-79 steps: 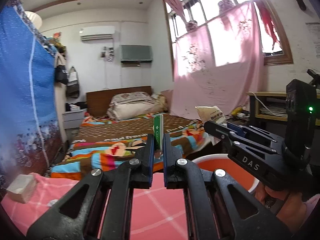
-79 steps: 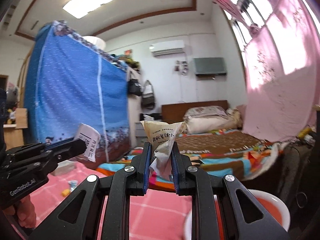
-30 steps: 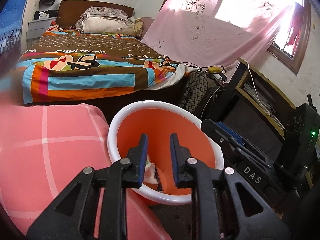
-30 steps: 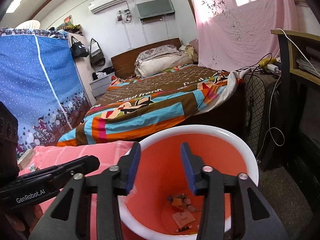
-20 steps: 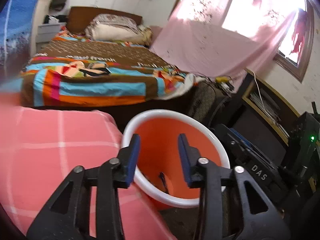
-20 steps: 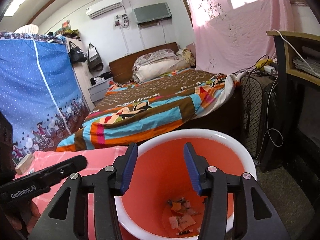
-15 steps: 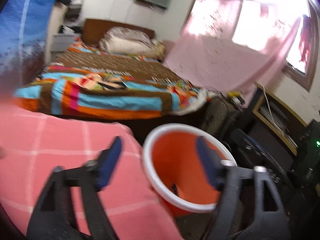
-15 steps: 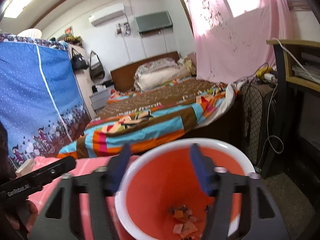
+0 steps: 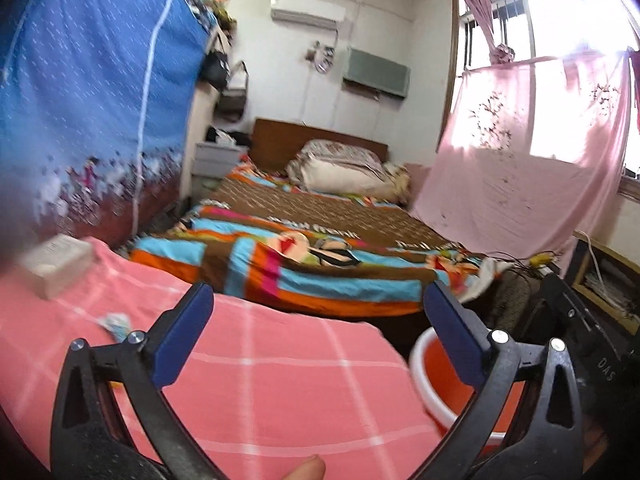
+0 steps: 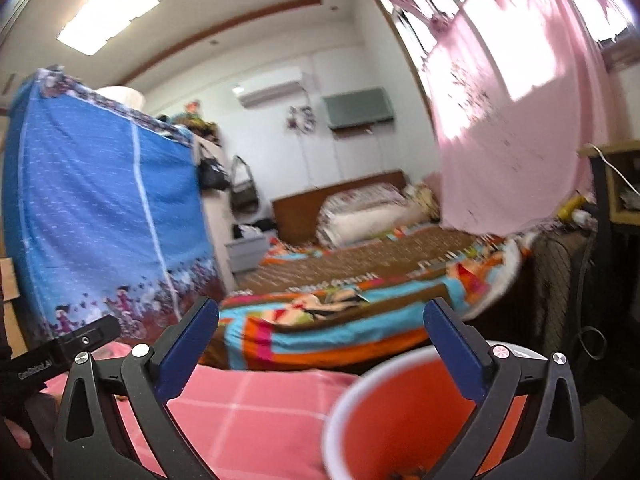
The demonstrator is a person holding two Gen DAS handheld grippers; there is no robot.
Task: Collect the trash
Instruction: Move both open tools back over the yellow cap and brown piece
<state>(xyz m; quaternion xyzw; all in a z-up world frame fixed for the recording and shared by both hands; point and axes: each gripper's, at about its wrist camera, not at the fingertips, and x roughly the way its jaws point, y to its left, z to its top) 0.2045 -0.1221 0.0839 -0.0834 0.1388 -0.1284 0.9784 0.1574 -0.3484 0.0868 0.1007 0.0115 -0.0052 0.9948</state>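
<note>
Scrap of crumpled pale wrapper (image 9: pixel 114 322) on the pink checked surface (image 9: pixel 280 380) looks light and limp, so we pinch its raised crease. Jaws of our left gripper (image 9: pixel 318 330) and right gripper (image 10: pixel 320 336) have just been opening and stand wide, released and empty, beside the orange plastic bin with a white rim (image 10: pixel 384 420).

The left gripper (image 9: pixel 318 328) has its jaws spread wide, having just been opening, and nothing sits between its blue pads (image 9: pixel 182 336). A fingertip (image 9: pixel 306 468) of the hand holding it shows at the bottom edge. The right gripper (image 10: pixel 320 340) is likewise spread wide after just opening, with nothing between its pads (image 10: pixel 454 354), and it points about level.
</note>
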